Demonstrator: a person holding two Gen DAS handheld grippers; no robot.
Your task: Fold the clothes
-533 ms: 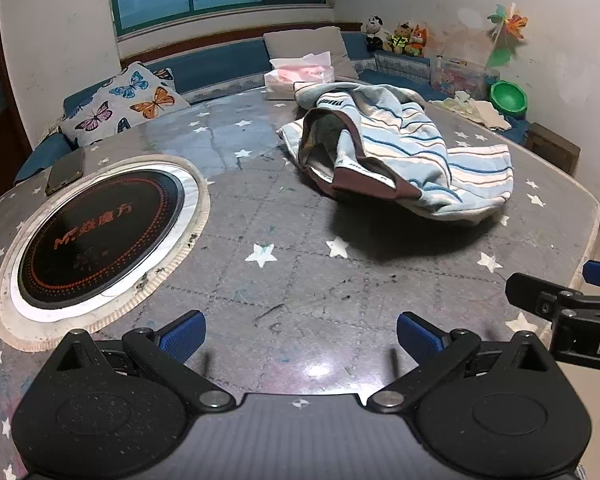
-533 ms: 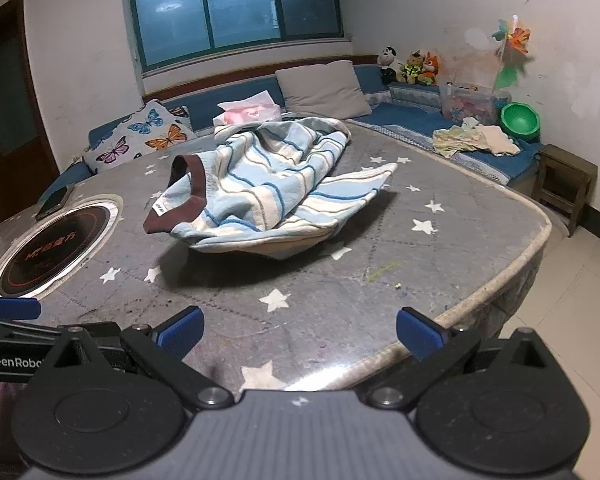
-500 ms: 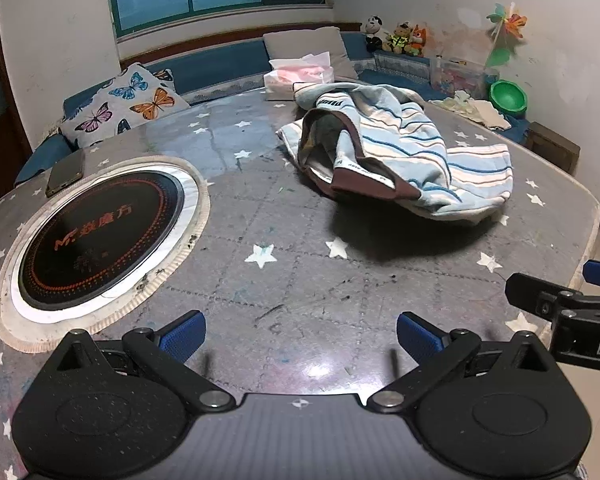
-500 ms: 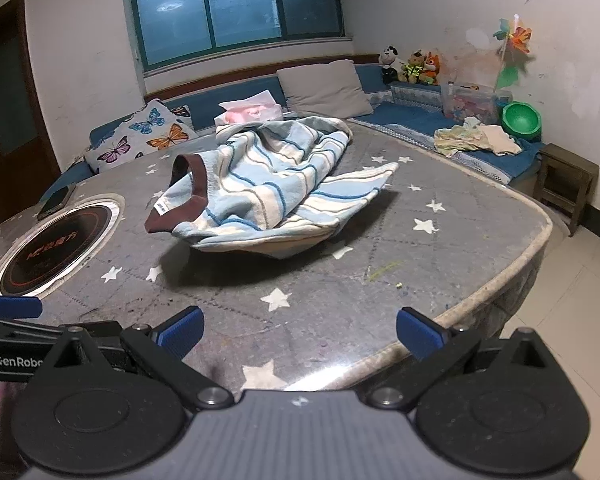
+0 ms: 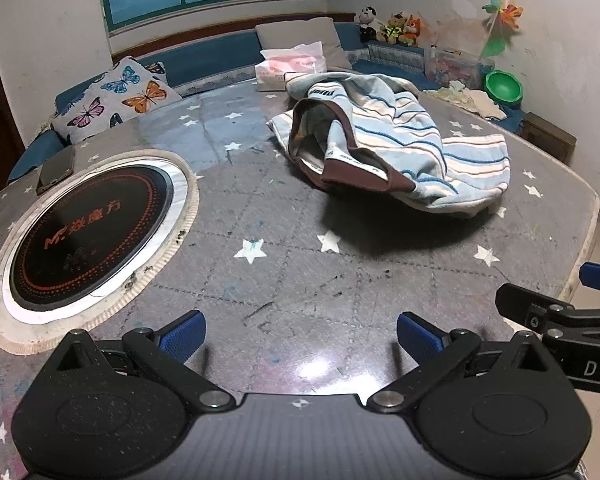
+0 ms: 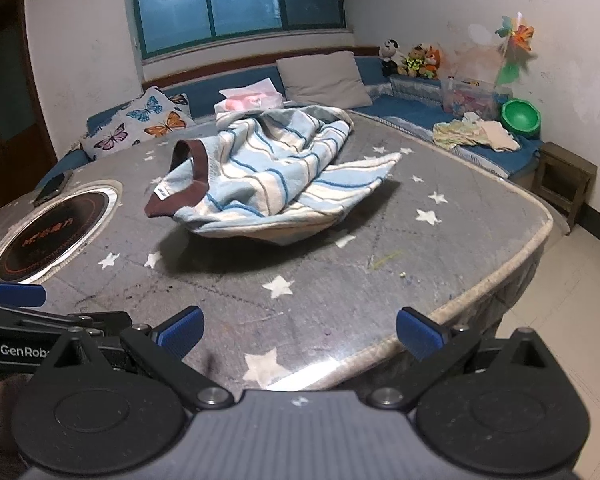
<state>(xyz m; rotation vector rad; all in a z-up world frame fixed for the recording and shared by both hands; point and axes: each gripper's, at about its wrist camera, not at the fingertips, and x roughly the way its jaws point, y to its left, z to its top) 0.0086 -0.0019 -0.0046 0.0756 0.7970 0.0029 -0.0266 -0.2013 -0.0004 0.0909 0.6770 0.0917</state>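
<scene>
Both the left gripper and right gripper gape wide, empty, above the table's near edge; the striped shirt lies well apart mid-table.

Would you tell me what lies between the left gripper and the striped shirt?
Only bare star-printed tabletop separates the left gripper from the striped shirt, in the left wrist view.

induction cooker | phone | butterfly pillow | tissue pack | green bowl

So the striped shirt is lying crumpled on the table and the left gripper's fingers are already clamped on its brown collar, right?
Not quite. The striped shirt is crumpled on the table, but the left gripper holds nothing: the left wrist view shows its fingers spread open, well short of the brown collar.
</scene>
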